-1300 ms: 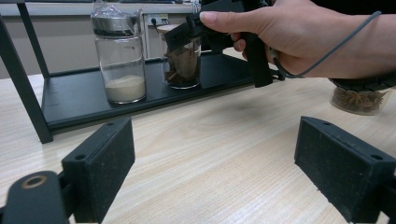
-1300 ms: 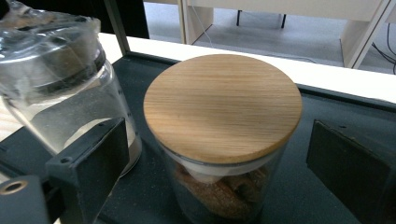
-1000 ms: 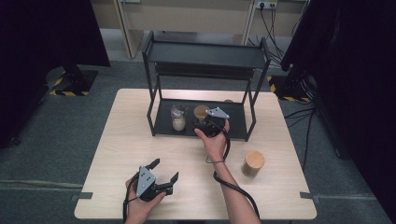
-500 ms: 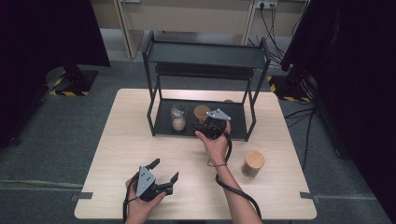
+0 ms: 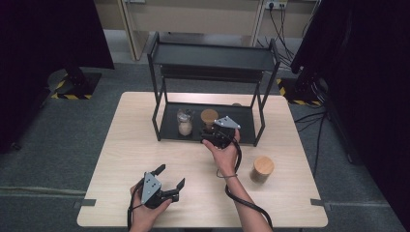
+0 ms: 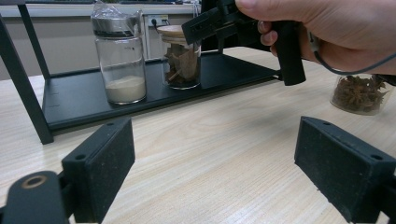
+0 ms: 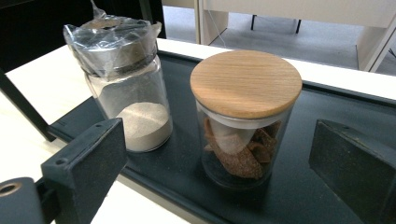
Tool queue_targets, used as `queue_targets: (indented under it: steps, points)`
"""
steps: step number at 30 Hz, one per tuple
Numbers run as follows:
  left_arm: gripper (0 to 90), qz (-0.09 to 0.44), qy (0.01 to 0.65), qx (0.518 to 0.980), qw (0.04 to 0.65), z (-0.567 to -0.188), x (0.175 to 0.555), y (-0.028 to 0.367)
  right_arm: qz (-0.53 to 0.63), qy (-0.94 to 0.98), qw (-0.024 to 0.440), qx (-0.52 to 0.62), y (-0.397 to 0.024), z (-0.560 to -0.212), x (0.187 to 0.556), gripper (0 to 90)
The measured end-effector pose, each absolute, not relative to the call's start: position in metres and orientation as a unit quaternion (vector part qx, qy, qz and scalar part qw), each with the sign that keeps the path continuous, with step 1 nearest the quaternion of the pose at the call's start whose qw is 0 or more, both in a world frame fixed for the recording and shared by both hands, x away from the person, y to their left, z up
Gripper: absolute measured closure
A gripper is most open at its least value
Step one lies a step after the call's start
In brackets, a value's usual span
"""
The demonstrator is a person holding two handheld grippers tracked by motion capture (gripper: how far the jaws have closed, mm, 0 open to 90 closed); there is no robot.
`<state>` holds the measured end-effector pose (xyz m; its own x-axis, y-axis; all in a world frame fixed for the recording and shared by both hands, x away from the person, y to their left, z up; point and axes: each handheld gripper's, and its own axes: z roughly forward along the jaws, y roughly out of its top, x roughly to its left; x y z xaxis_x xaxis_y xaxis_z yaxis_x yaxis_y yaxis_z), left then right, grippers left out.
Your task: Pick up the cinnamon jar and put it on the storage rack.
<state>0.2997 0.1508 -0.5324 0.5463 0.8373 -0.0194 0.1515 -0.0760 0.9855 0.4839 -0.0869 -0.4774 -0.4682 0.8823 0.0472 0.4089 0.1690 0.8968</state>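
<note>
Your right gripper hovers spread wide at the wooden-lidded jar on the rack's bottom shelf, at twelve o'clock; your left gripper rests spread too.

Right gripper at jar — left gripper apart

Two jars stand side by side on the rack's lower shelf

High view looks down; both tool views, low and close, share the rack
</note>
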Motion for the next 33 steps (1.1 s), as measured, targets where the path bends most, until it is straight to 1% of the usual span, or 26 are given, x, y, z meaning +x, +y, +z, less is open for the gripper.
queue_targets:
  steps: [33]
  points:
    - [11.9, 0.301, 0.370, 0.669, 0.570, -0.532, 0.300, 0.151, 0.477, 0.730, 0.249, 0.421, -0.093, -0.473, 0.447, 4.6]
